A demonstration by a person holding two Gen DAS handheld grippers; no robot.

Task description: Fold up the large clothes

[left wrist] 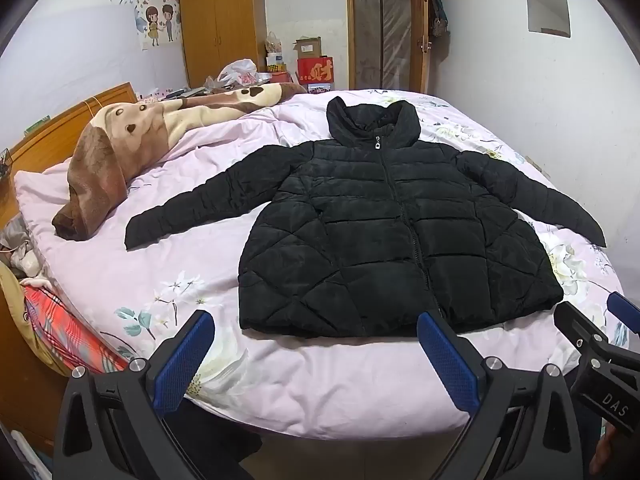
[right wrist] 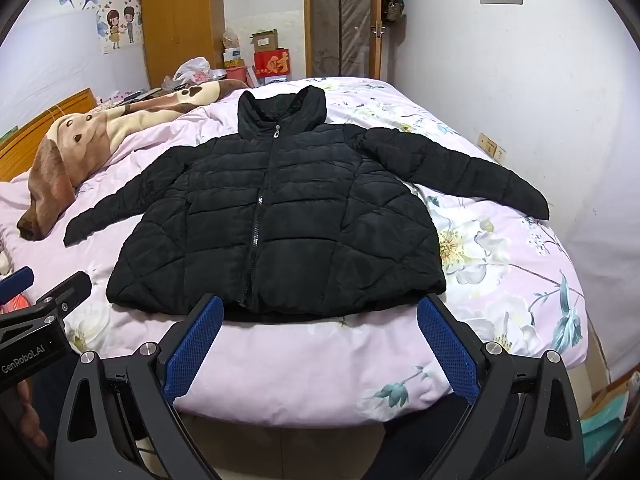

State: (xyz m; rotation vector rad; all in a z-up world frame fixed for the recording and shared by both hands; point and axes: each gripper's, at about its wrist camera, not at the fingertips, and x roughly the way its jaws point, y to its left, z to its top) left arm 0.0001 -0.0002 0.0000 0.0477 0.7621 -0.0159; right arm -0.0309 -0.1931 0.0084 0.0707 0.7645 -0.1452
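Note:
A black quilted puffer jacket (left wrist: 384, 224) (right wrist: 272, 224) lies flat and zipped on the bed, hood at the far end, both sleeves spread out to the sides. My left gripper (left wrist: 314, 320) hovers open over the bed's near edge, just short of the jacket's hem, with nothing between its blue pads. My right gripper (right wrist: 320, 304) is open too, at the hem's near edge, holding nothing. Each gripper also shows at the other view's edge: the right gripper (left wrist: 588, 320) and the left gripper (right wrist: 48, 280).
The bed's pink floral duvet (left wrist: 280, 380) (right wrist: 500, 280) fills both views. A brown and cream blanket (left wrist: 132, 148) (right wrist: 60, 152) lies along the left by the wooden headboard (left wrist: 60, 124). A wardrobe (left wrist: 222, 20), boxes and a door (left wrist: 382, 28) stand behind. Plaid cloth (left wrist: 60, 320) lies at the left.

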